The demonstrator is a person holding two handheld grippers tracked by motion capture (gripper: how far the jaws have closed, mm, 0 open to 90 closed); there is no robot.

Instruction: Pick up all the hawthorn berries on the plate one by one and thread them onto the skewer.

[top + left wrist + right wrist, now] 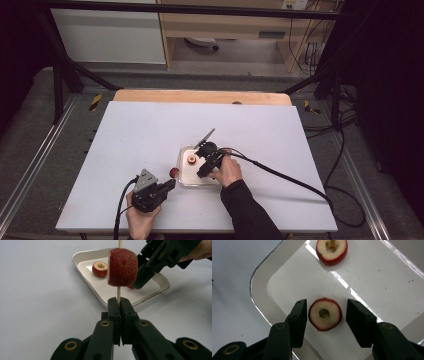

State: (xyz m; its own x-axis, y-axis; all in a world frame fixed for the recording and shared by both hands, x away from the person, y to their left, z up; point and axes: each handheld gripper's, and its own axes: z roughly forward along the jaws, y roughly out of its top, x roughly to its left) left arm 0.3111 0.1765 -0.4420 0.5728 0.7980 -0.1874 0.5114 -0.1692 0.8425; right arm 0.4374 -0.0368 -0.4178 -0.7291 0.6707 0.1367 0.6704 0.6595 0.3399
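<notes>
Pinching a skewer [118,293] upright, the left hand-held gripper [119,305] contrasts with the right hand-held gripper [325,315], spread around an apple slice [325,314].

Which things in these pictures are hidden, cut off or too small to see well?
- Skewer: in the left gripper view its top leaves the upper edge; its lower end is hidden between the shut jaws.
- Third fruit piece: there, mostly hidden behind the skewered piece and the right gripper.
- Tray: in the right gripper view the edges cut it off.
- Fruit piece: too small in the high view.
</notes>
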